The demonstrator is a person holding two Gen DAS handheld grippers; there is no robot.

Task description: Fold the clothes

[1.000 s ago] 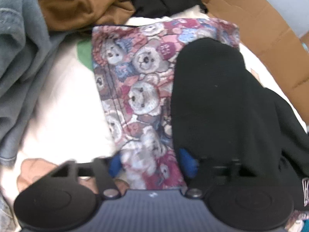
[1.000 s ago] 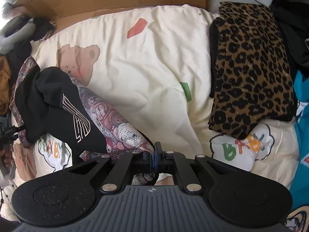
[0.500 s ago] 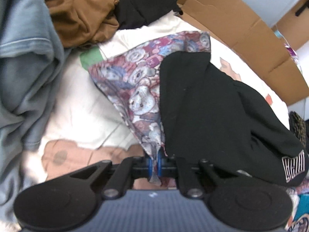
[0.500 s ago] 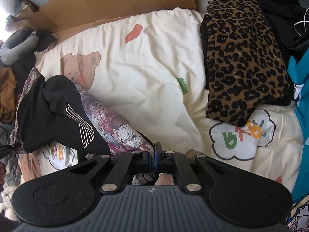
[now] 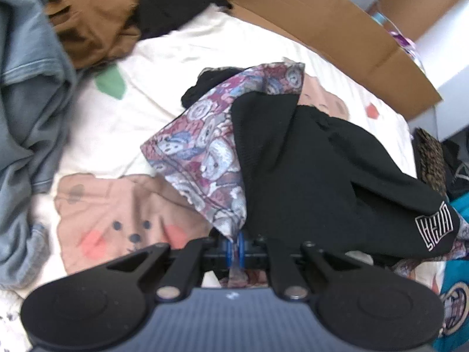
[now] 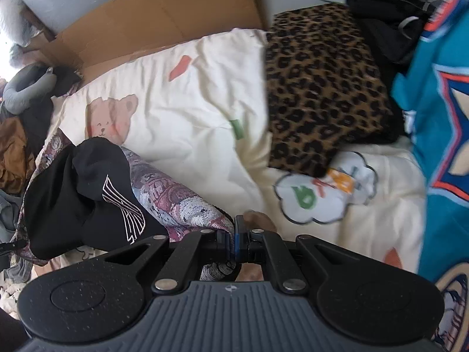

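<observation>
Garment: a bear-print garment [image 5: 205, 158] with a black lining or black piece [image 5: 307, 176] bearing a white logo draped over it, slung between the two grippers above the bed [image 6: 187, 123]
Left gripper [image 5: 233, 245]: fingers pinched tight on a corner of the bear-print cloth
Right gripper [image 6: 236, 242]: also clamped on an edge of the same cloth, which bunches at the jaws
Handling: soft, limp, light; woven print looks a bit thicker than the black knit, which may slide off; best held at corners or hem edges so it hangs flat
Surroundings: folded leopard-print piece [image 6: 319, 88] lies on the bed to the right, a teal garment [image 6: 439, 111] beyond it; grey [image 5: 26, 102] and brown clothes [image 5: 91, 20] heaped at left; cardboard [image 5: 322, 20] behind
Change: a second ago the left gripper stood wide around the cloth lying flat; half a second ago it had closed; now the cloth is raised and more bunched, and both views have swung right, with blur
</observation>
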